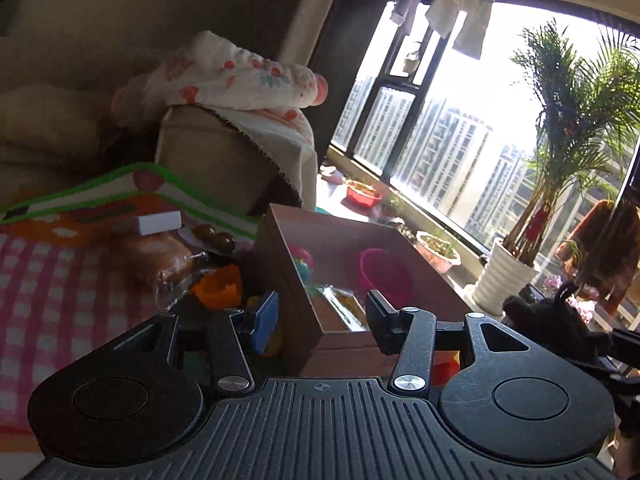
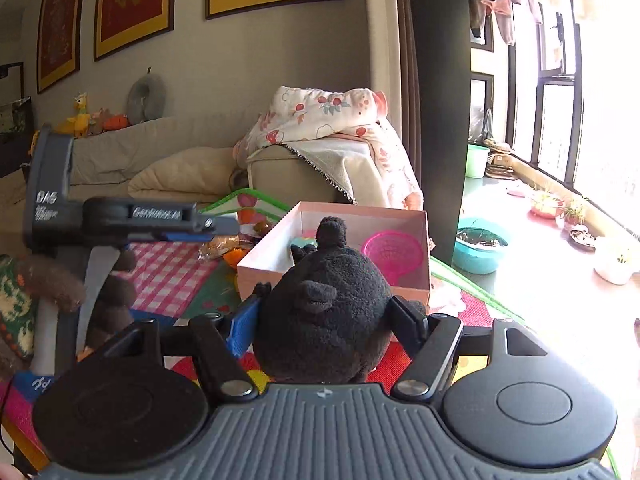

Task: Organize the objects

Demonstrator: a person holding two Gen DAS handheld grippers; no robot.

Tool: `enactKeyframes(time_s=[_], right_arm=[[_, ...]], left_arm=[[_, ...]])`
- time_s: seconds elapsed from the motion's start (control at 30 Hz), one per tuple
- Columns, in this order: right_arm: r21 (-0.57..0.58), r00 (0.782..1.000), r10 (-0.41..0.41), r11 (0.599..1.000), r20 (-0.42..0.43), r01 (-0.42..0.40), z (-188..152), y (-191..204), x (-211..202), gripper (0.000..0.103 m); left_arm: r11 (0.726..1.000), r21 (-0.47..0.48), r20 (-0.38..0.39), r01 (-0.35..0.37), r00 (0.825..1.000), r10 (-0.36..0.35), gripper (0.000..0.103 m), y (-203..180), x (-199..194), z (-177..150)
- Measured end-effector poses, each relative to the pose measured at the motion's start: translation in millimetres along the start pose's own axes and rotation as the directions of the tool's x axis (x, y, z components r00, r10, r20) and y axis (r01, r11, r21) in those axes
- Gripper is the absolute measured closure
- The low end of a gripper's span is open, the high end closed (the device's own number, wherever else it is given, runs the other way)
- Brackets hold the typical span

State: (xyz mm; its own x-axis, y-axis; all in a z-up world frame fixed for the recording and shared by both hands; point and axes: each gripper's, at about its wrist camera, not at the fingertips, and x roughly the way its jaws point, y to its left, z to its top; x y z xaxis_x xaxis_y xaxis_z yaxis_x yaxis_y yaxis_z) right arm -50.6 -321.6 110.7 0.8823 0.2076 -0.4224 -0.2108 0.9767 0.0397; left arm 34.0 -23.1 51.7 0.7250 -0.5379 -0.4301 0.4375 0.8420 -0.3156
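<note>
From the left wrist, the left tongs (image 1: 322,312) stood partly open with nothing between the pads, the blue pad on the left and the black one on the right. They hung just over the near corner of the pink box (image 1: 320,236), which sat on a bright play mat (image 1: 60,280) with pink checks. Inside the box lay a pink cup (image 1: 384,270), a teal toy (image 1: 302,260) and a yellow packet (image 1: 340,304). Left of the box, on the mat, lay a bagged bread roll (image 1: 160,258), an orange cup (image 1: 218,290), a white block (image 1: 158,222) and some dark round fruits (image 1: 214,236). At the far right edge a bit of black plush (image 1: 548,316) showed.

From the right wrist, the right tongs (image 2: 328,320) were clamped on the black plush toy (image 2: 324,312), the pads pressing its sides. The toy was held up just short of the pink box (image 2: 320,220), near its front wall. The left tongs (image 2: 216,228) reached in from the left, level, toward the box's left side. Beyond stood a sofa (image 2: 160,148) with a floral blanket (image 2: 320,116) draped on its arm.
</note>
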Motion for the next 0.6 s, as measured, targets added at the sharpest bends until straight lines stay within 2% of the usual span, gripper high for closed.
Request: enactKeyframes(time_s=[0.1, 0.23, 0.3, 0.33, 0.47, 0.6], right_arm=[[0.021, 0.998, -0.023, 1.000, 0.050, 0.022, 40, -10, 11, 0.034], [0.050, 0.996, -0.044, 0.998, 0.074, 0.040, 96, -16, 42, 0.033], [0.065, 0.997, -0.057, 0.996, 0.058, 0.053, 110, -19, 64, 0.024], [0.079, 0.997, -0.057, 0.995, 0.042, 0.053, 112, -20, 73, 0.016], [0.113, 1.000, -0.029, 0.993, 0.004, 0.029, 92, -21, 84, 0.012], [0.099, 0.998, -0.060, 0.993, -0.036, 0.063, 63, -19, 80, 0.010]], left_arm=[[0.999, 0.045, -0.055, -0.022, 0.998, 0.024, 0.050, 5, -18, -24], [1.000, -0.002, -0.078, -0.015, 0.997, 0.015, 0.050, 15, -28, -37], [0.999, -0.012, -0.076, -0.029, 0.997, 0.028, 0.050, 19, -29, -39], [0.999, -0.012, -0.075, -0.042, 0.996, 0.041, 0.050, 21, -31, -40], [0.998, -0.023, -0.093, -0.054, 0.994, 0.052, 0.050, 33, -36, -45], [0.995, -0.075, -0.116, -0.071, 0.991, 0.062, 0.050, 46, -27, -48]])
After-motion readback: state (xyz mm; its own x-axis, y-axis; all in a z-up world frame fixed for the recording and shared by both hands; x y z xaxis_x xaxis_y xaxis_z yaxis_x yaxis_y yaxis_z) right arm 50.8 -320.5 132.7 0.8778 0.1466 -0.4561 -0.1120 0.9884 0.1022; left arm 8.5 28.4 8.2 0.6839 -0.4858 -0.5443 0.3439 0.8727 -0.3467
